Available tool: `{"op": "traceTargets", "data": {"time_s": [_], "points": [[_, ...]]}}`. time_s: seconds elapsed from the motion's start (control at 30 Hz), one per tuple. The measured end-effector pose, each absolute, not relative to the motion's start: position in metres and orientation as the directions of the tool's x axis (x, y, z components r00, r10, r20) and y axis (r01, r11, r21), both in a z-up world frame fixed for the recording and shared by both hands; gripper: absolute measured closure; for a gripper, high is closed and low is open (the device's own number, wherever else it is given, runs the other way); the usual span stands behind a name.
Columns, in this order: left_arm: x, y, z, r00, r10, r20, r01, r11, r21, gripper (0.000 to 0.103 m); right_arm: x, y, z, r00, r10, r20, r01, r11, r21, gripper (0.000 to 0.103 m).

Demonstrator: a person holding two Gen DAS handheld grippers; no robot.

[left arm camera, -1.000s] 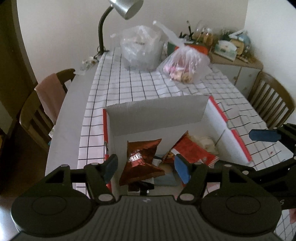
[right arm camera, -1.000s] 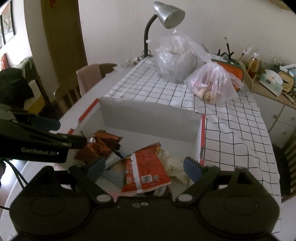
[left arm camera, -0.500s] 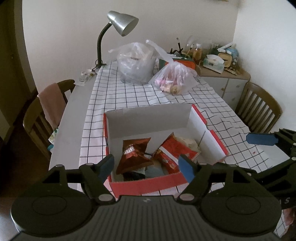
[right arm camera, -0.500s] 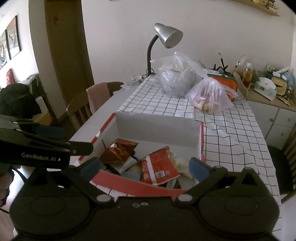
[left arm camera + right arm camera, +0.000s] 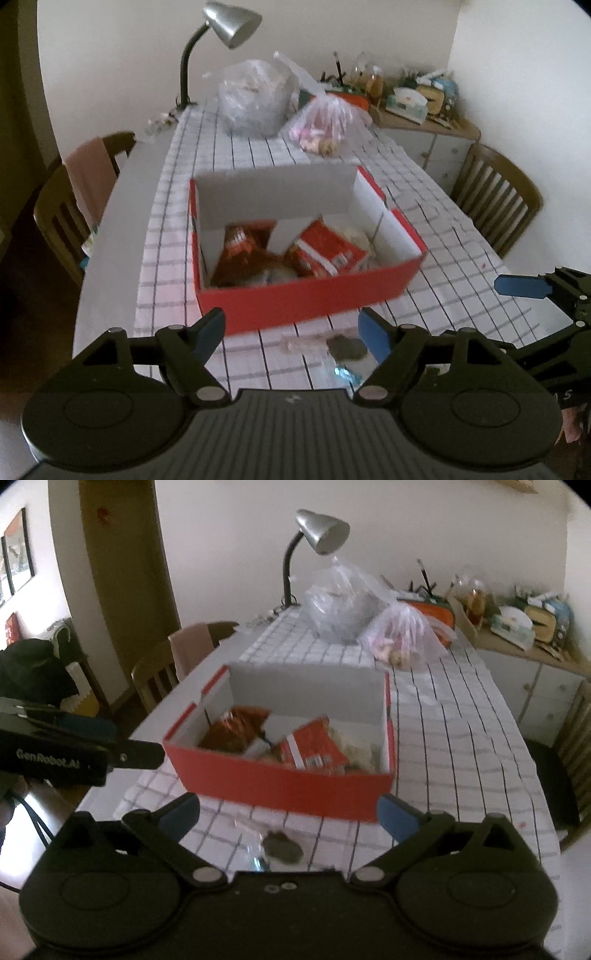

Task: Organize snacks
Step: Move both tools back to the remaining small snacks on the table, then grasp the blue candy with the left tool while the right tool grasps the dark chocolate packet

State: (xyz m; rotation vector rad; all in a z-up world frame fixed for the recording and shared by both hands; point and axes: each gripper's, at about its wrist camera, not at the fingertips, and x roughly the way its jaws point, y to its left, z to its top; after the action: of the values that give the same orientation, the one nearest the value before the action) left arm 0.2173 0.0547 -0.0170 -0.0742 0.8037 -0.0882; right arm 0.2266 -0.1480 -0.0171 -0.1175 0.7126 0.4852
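Note:
A red cardboard box [image 5: 303, 295] [image 5: 280, 786] stands on the checked tablecloth and holds a brown snack bag [image 5: 243, 254] [image 5: 236, 731], a red snack bag [image 5: 328, 251] [image 5: 314, 749] and pale packets at its right end. My left gripper [image 5: 291, 332] is open and empty, in front of the box. My right gripper [image 5: 288, 808] is also open and empty, in front of the box. Between the grippers and the box lies a small clear wrapper with a dark piece [image 5: 345, 347] [image 5: 282, 845].
Two clear plastic bags [image 5: 255, 99] [image 5: 325, 125] and a desk lamp [image 5: 221, 26] stand at the table's far end. Wooden chairs [image 5: 70, 199] [image 5: 495, 199] flank the table. A cluttered sideboard [image 5: 424, 114] is at the back right.
Both grippers have drawn back out of the box toward the near edge of the table. The box's red front wall and the small wrapper have come into view.

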Motion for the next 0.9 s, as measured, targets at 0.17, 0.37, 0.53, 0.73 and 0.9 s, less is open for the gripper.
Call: {"op": "traceTargets", "data": {"time_s": [0.17,0.37,0.53,0.73,0.9], "points": [[0.215,0.042,-0.042,0.638,-0.096,-0.764,0.045,0.995,-0.088,0.024,0.220,-0.157,-0.039,0.630,0.360,-0.688,-0.459,0.887,0.044,0.000],[0.227,0.028,-0.074,0.571,-0.082,-0.817,-0.001,0.995,-0.101,0.024,0.225,-0.162,-0.070,0.568,0.361,-0.739,-0.502,0.864,0.036,0.002],[0.249,0.018,-0.103,0.499,-0.058,-0.864,-0.072,0.992,-0.108,0.024,0.234,-0.163,-0.096,0.509,0.361,-0.781,-0.551,0.834,0.027,0.010],[0.273,0.008,-0.128,0.436,-0.035,-0.899,-0.145,0.983,-0.109,0.025,0.250,-0.160,-0.118,0.449,0.361,-0.818,-0.595,0.803,0.028,0.019],[0.287,0.001,-0.144,0.389,-0.017,-0.921,-0.200,0.974,-0.103,0.033,0.258,-0.154,-0.128,0.417,0.355,-0.837,-0.627,0.779,0.018,0.028]]}}
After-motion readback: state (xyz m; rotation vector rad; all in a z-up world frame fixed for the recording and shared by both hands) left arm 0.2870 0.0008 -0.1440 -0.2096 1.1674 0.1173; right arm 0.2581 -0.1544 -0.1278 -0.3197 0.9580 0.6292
